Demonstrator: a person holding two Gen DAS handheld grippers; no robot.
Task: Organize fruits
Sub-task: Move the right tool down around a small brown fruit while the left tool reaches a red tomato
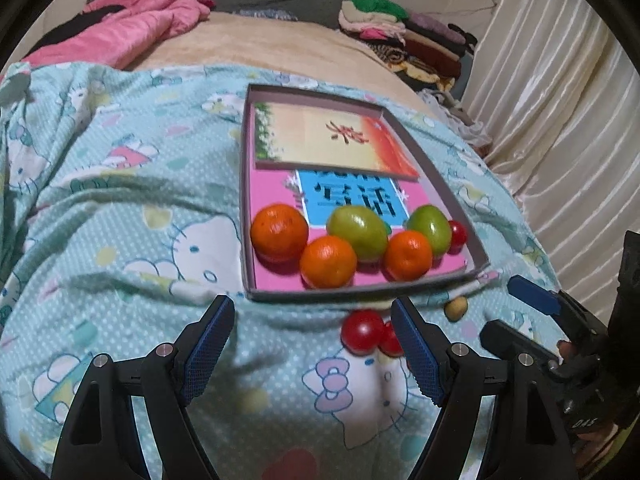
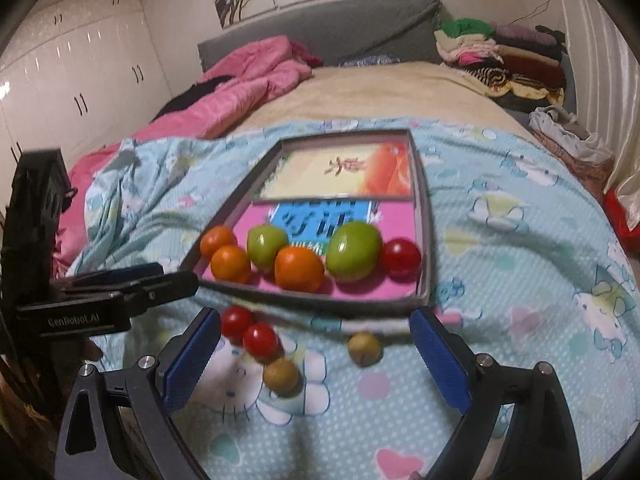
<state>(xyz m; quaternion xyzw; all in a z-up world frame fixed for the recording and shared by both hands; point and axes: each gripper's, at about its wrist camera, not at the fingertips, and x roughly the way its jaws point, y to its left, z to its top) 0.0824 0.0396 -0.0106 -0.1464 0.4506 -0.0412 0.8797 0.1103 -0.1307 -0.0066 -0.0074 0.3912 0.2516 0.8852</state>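
You are part-way through the sorting step: the shallow grey-walled cardboard box (image 2: 424, 208) on the pale blue cartoon-print bedsheet (image 2: 520, 280) already holds a row of fruit at its near end, namely three orange tangerines (image 2: 299, 269), two glossy green oval fruits (image 2: 354, 251) and one red cherry tomato (image 2: 401, 258). Four pieces remain outside on the sheet, just in front of the box's near wall: two red cherry tomatoes (image 2: 261, 340) touching each other, and two small dull tan-brown round fruits (image 2: 281, 376) set apart from one another. Your right gripper (image 2: 316, 364) hangs over these with its blue-padded fingers (image 2: 192, 356) spread wide and nothing between the pads; one tan fruit lies closest to the centre of the gap. Your left gripper (image 1: 316, 352) also stands wide apart and empty, with the tomato pair beside its right-hand finger. In my judgement the next move calls for lowering one gripper squarely over a single loose piece and closing gently; these fruits are small, round and liable to roll on the soft, rumpled bedding.
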